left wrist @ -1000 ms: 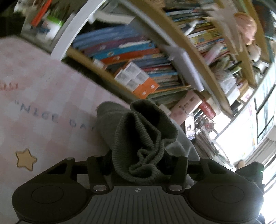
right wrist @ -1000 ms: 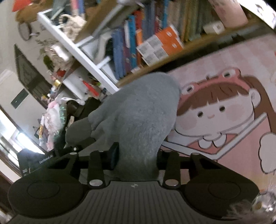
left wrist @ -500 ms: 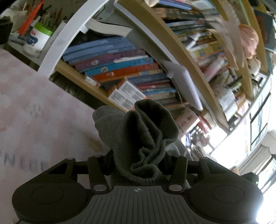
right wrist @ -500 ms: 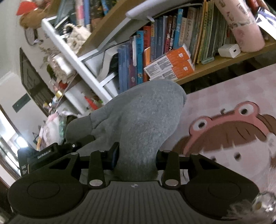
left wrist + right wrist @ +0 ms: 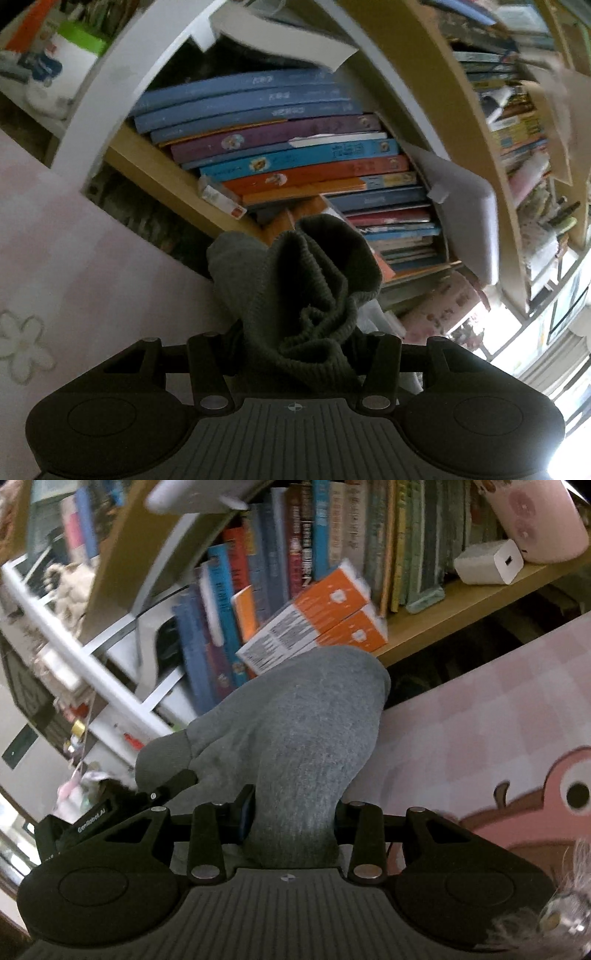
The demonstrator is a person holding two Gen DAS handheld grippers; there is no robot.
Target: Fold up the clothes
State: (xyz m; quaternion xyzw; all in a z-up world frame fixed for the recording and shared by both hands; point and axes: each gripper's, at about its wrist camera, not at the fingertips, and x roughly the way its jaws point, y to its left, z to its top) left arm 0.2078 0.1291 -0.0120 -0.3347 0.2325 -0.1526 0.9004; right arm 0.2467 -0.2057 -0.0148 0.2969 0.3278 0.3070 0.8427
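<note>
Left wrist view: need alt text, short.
The left gripper is shut on a bunched dark green ribbed cuff of a grey garment, held up in front of a bookshelf packed with books. A pink mat lies below at left.

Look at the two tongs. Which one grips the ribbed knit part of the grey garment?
The left tongs: they clamp the ribbed cuff. The right tongs hold only smooth grey fabric.
</note>
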